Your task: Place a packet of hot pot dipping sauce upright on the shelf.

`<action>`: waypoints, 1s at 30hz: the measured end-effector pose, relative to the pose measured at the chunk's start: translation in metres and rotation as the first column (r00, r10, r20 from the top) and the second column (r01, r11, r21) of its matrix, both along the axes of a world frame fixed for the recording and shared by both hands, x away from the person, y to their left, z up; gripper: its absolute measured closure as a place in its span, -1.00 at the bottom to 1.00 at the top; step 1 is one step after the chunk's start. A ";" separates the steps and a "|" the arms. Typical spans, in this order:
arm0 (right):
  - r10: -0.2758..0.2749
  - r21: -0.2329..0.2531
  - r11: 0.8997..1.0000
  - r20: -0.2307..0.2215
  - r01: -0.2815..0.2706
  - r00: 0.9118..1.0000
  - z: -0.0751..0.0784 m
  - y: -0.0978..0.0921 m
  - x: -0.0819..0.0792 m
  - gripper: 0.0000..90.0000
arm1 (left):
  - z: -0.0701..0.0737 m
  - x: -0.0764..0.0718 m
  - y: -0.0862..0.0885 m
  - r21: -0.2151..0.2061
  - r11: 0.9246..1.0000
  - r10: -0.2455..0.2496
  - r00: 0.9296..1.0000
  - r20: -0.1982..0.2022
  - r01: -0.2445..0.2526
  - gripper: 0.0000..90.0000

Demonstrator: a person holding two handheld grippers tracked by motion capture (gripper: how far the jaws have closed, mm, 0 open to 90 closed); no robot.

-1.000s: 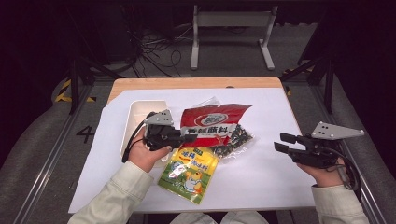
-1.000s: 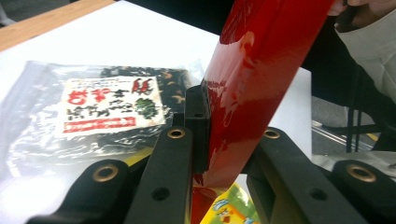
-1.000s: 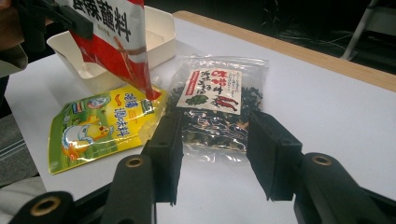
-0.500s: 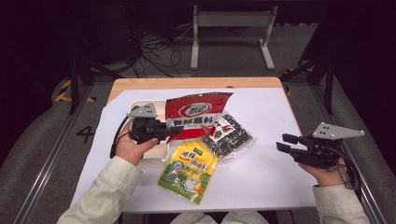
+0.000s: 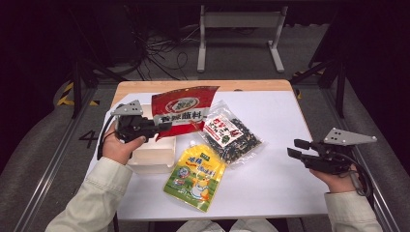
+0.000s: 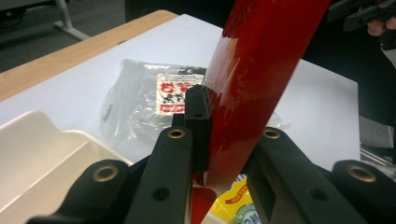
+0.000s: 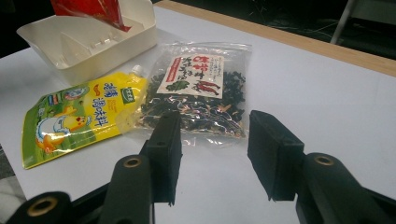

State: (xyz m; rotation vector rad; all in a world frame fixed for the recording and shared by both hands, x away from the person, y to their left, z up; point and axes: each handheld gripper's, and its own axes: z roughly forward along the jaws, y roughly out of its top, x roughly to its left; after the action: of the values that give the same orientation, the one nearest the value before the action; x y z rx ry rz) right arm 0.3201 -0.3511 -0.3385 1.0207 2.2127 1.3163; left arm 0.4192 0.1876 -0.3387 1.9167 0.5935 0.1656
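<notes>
Holding the red pouch (image 5: 183,110) by its lower left edge, your left gripper (image 5: 157,127) has its jaws clamped on the film, and the pouch hangs in the air over the white tray (image 5: 153,153) at the left of the table (image 5: 280,145). In the left gripper view the red pouch (image 6: 254,88) runs up between the two black jaws as a glossy, slightly bowed sheet.

Treat it as light, flexible and slippery: the film shines and bends rather than standing stiff, so it will likely swing and droop from a single-edge hold. Keep the grip on the flat sealed margin, not on the filled middle, where the contents could shift under the pads. Lower it at a slow rate so the free end does not catch the tray wall.

Your right gripper (image 5: 296,148) rests low at the right of the table with its jaws apart, gripping nothing. In the right gripper view it faces the clear bag of dark dried pieces (image 7: 198,88), which lies flat just beside the yellow spout pouch (image 7: 79,116). Both lie close to the tray (image 7: 93,39).
</notes>
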 end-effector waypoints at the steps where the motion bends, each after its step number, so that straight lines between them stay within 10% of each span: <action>1: -0.001 0.003 1.000 0.000 0.001 1.000 0.000 0.000 0.000 0.20 | 0.000 0.000 0.000 0.000 1.000 0.000 1.000 0.000 0.000 0.83; 30: -0.044 0.014 0.999 -0.016 0.044 0.999 -0.006 -0.011 -0.016 0.18 | -0.011 0.054 0.062 0.093 0.988 0.119 0.992 0.038 -0.122 0.83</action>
State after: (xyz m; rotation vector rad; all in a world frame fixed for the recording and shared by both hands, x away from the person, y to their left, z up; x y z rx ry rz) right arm 0.3040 -0.3622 -0.3448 1.0823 2.1824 1.3111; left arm 0.4730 0.2497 -0.3494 1.9670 0.6909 0.3063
